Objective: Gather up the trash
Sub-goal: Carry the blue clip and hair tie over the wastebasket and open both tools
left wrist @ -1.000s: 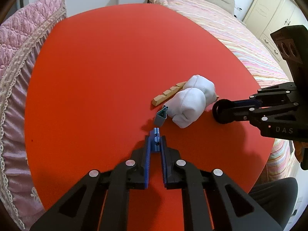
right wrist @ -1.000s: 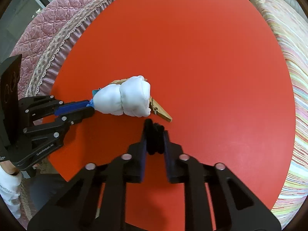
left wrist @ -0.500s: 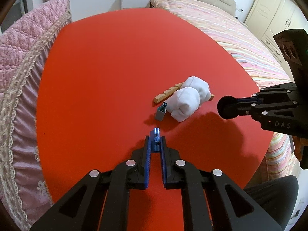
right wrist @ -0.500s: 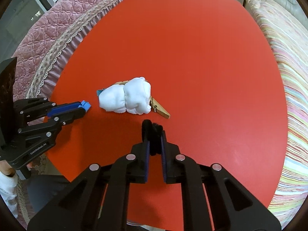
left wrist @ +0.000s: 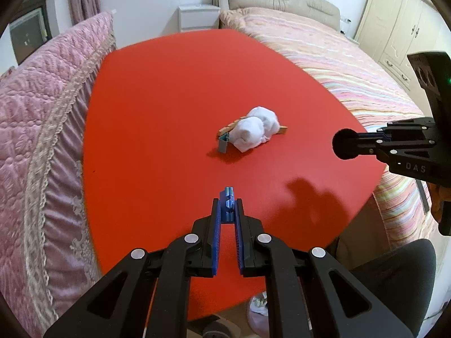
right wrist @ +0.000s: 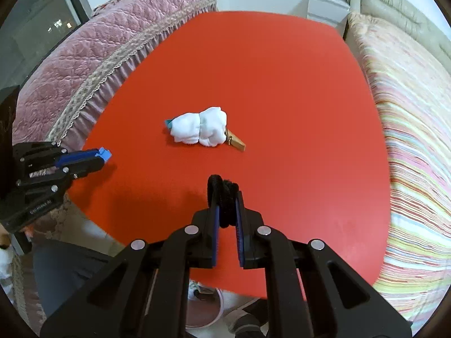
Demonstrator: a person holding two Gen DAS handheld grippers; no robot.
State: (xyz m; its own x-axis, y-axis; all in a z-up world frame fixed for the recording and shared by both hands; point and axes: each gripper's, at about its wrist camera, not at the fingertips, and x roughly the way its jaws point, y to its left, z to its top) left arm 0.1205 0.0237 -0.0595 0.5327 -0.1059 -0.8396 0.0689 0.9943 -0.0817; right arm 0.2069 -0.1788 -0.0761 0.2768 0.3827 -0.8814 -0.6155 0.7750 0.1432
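On the red table (left wrist: 169,98) lies a white wad of cloth (left wrist: 255,132) (right wrist: 200,129). A wooden clothespin (left wrist: 282,130) (right wrist: 235,143) sticks out from under it, and a grey-teal clip (left wrist: 223,143) rests against its end. My left gripper (left wrist: 228,205) (right wrist: 98,155) hovers near the table's front edge, shut on a small blue piece (left wrist: 229,197). My right gripper (right wrist: 225,200) (left wrist: 349,143) is off to the right of the wad, shut on a black fuzzy ring (right wrist: 222,194). Both stand well apart from the wad.
A pink quilted cover (left wrist: 33,112) borders the table's left side and a striped bed (left wrist: 352,70) its right. Below the front edge I see a pale round container (right wrist: 203,307) on the floor and a person's dark trouser leg (left wrist: 394,267).
Both grippers have drawn back and upward from the wad, each keeping its piece. The wad, clothespin and teal clip lie where they were, now smaller in view.
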